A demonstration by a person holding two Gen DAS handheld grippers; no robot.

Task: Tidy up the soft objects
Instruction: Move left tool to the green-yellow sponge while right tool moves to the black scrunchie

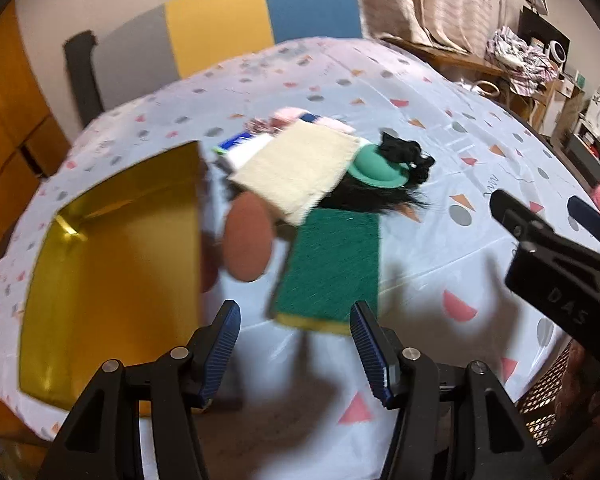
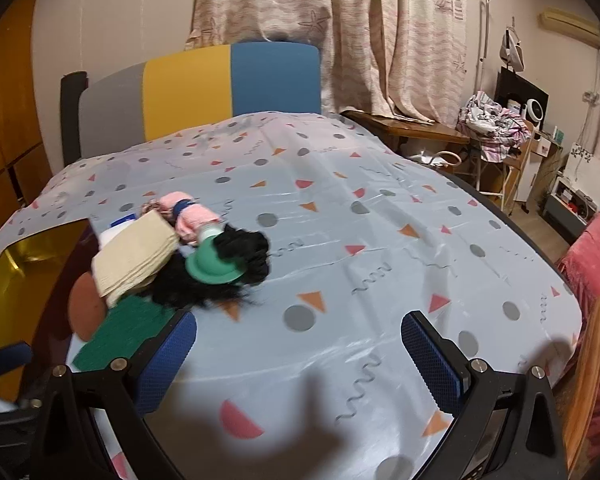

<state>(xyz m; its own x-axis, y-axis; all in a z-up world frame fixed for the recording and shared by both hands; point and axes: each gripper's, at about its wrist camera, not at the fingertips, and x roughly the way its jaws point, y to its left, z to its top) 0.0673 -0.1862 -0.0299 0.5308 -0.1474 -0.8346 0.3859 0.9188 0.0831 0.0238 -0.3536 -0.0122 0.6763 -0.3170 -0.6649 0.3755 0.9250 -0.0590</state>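
Nothing is seen sorted yet: the gold tray (image 1: 112,264) lies bare, while the green scrubbing pad (image 1: 332,268), brown sponge (image 1: 247,236), beige cloth (image 1: 296,168) and black wig (image 2: 236,264) are heaped beside it on the tablecloth (image 2: 380,240). The left gripper (image 1: 296,352) and right gripper (image 2: 300,364) are held spread and empty, so every piece is judged left to move.

Both wrist views overlook table (image 1: 420,92)

Left gripper (image 1: 296,350) tilted down, fingers (image 1: 220,354) apart, empty. Right gripper (image 2: 300,364) likewise, fingers (image 2: 432,360) wide.
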